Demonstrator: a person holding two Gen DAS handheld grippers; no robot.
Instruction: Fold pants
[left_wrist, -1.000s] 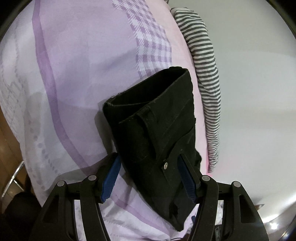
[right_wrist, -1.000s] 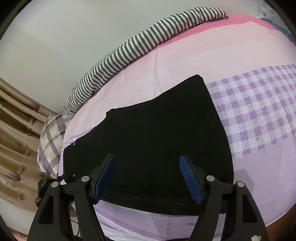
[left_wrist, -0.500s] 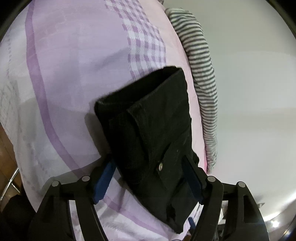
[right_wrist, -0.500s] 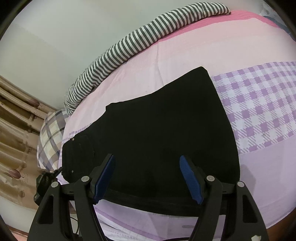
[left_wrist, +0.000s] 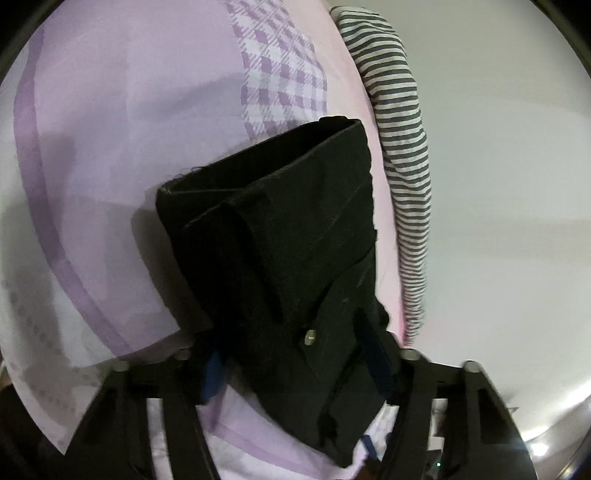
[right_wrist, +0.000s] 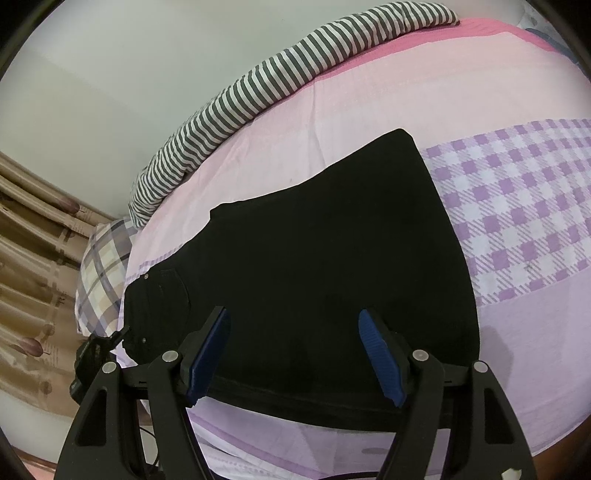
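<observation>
L wrist view: the left claw (left_wrist: 295, 363) has narrowed since a moment ago and its jaws are closing, w/ the waistband end of the black pants (left_wrist: 280, 258) bunched between them. The blue pads are half buried in cloth, so it looks like a grip forming on the folded stack near the rivet (left_wrist: 309, 337). Pants now fill more of this view and sit a bit nearer the claw than before. Judgement: the pick-up for the next fold is starting, prob. the last fold or a reposition.

R wrist view: the right claw (right_wrist: 293, 354) is unchanged, released and wide, hovering over the near edge of the pants (right_wrist: 325, 266) w/ nothing between the pads. Pants lie flat on the bed, folded into a broad dark panel.

Surface/room: the bed (right_wrist: 461, 96) has a pink-lilac sheet w/ a checked patch; a striped bolster (right_wrist: 266, 88) runs along the far edge by a pale wall. A plaid pillow (right_wrist: 103, 266) and a curtain (right_wrist: 33, 266) are at left.
</observation>
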